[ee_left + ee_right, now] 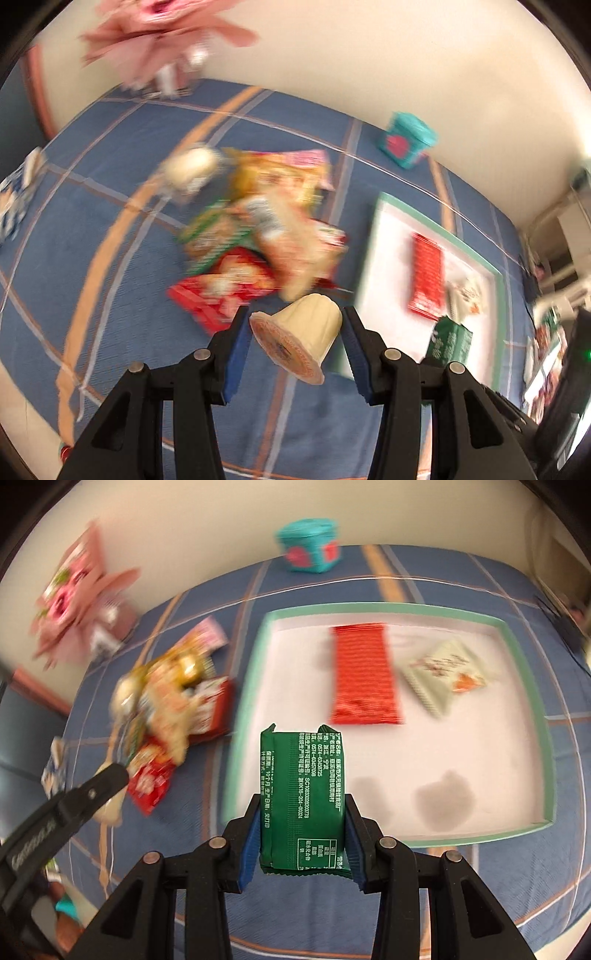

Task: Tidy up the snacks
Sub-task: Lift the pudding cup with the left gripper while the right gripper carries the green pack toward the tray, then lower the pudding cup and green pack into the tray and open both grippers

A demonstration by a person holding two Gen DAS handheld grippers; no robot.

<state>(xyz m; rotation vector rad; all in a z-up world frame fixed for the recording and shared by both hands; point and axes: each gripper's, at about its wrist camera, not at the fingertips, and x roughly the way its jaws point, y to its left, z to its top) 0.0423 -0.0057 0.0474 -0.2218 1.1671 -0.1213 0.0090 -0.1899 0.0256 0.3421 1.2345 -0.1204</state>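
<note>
**Snack sort: partly done**

- Tray: red packet, pale sachet.
- Left gripper pinches pudding cup.
- Right gripper pinches green packet, tray's 7 o'clock.
- Remaining: loose pile, 9 o'clock of tray.

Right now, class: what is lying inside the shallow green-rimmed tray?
Inside the tray lie a red wrapper and a pale square packet, apart. The green packet held in front hides part of its near-left floor.
</note>
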